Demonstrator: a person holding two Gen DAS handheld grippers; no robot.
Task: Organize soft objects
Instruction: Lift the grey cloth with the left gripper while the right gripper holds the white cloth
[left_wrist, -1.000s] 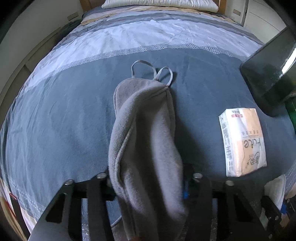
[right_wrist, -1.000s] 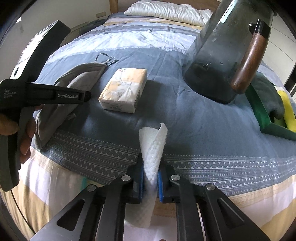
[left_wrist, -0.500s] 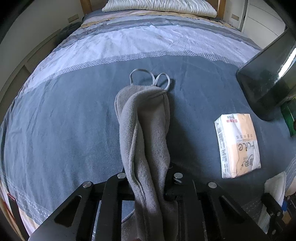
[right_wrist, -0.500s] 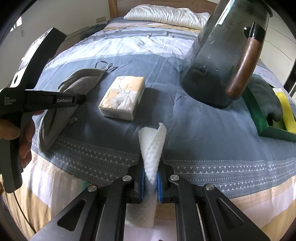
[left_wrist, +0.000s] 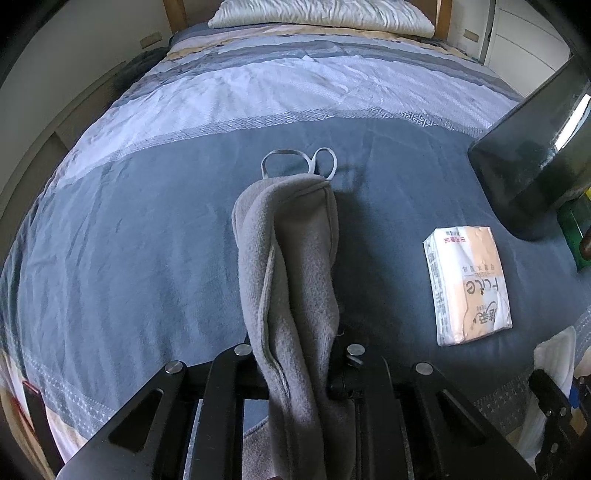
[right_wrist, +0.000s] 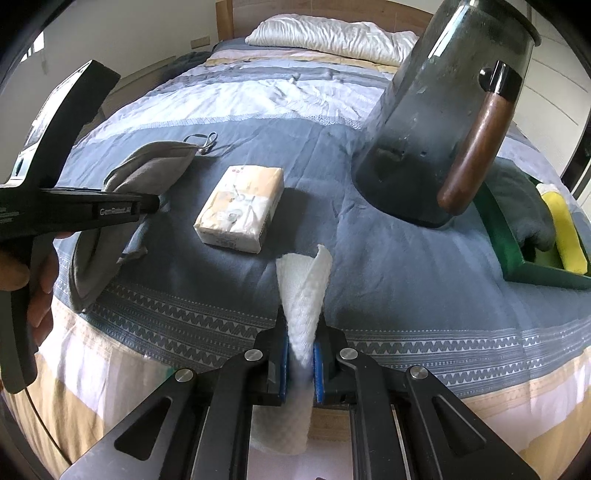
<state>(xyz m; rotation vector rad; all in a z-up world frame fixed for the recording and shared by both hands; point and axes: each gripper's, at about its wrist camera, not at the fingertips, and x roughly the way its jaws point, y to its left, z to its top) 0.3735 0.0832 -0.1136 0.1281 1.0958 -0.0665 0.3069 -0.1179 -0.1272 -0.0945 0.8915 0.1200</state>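
A grey fleece cloth (left_wrist: 291, 266) with two elastic loops at its far end lies lengthwise on the blue bedspread (left_wrist: 129, 240). My left gripper (left_wrist: 297, 363) is shut on the cloth's near end, which bunches between the jaws. From the right wrist view the same grey cloth (right_wrist: 147, 170) shows at the left, with the left gripper (right_wrist: 151, 205) over it in a hand. My right gripper (right_wrist: 301, 350) is shut on a folded white cloth (right_wrist: 304, 295) that stands up between the blue pads over the bed's near edge.
A wrapped tissue pack (right_wrist: 240, 208) lies mid-bed, between the two grippers. A dark glass jug (right_wrist: 443, 122) with a brown handle stands at the right. Behind it a green tray (right_wrist: 509, 251) holds a dark cloth and a yellow one. A pillow (left_wrist: 321, 14) lies at the headboard.
The left jaws have come together on the grey cloth, squeezing its near end into a narrow bunch. The right gripper holds the white cloth as before.
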